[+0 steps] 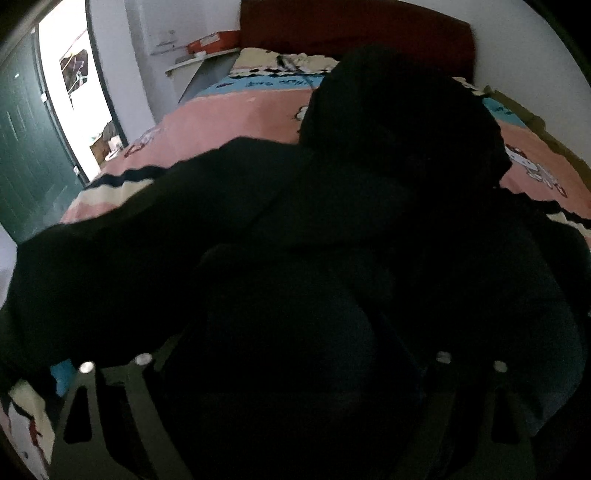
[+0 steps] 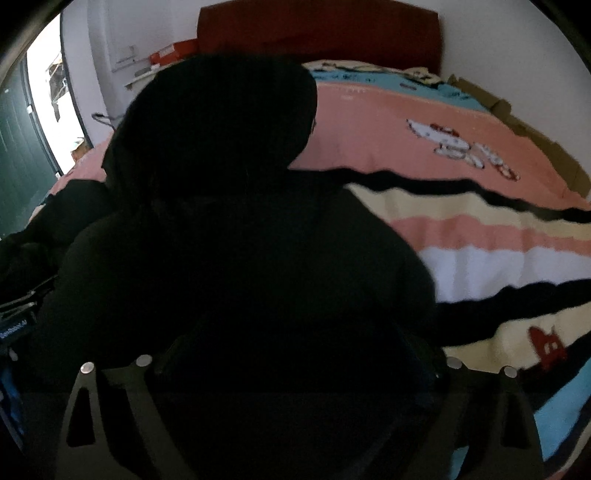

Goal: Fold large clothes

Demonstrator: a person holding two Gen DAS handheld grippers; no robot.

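Note:
A large black hooded garment (image 1: 332, 229) lies on the bed and fills the middle of both views; it also shows in the right wrist view (image 2: 229, 221). Its hood points toward the headboard and one sleeve stretches left in the left wrist view. My left gripper (image 1: 291, 354) is low over the garment's body; the dark cloth hides its fingertips. My right gripper (image 2: 295, 354) is likewise buried in the black cloth near the garment's right side. I cannot see how either pair of jaws stands.
The bed has a pink, cream, blue and black striped blanket (image 2: 461, 229) with cartoon prints. A dark red headboard (image 2: 317, 33) stands at the far end. A shelf with an orange box (image 1: 214, 40) and a green door (image 1: 26, 147) are at left. Cardboard (image 2: 546, 147) lies at the bed's right edge.

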